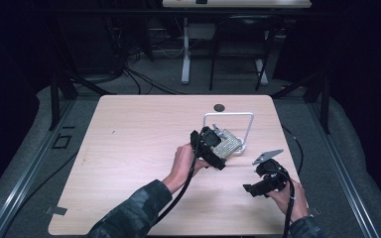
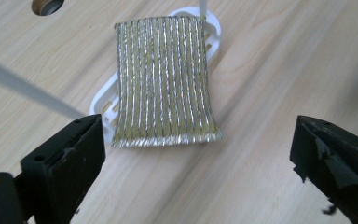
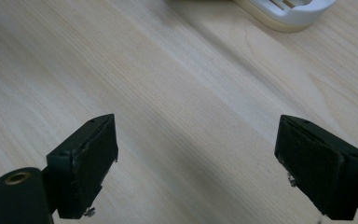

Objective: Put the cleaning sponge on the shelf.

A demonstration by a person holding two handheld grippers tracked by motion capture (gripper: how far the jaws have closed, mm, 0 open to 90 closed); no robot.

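Now left claw (image 2: pixel 193 154) wide open, clear of sponge (image 2: pixel 164 79).

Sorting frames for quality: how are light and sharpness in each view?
High view: table lit, surroundings nearly black, detail soft. Left gripper view: metallic scrubber sharp and glinting on its white tray, jaws slightly soft, white bar blurred. Right gripper view: even light, wood grain soft, faint shadow between the jaws.

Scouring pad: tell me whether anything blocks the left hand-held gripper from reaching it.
Nothing visible does. The scouring pad lies on the white tray, and the left hand-held gripper faces it with jaws wide apart, only bare table between. The thin white frame passes left of the pad.
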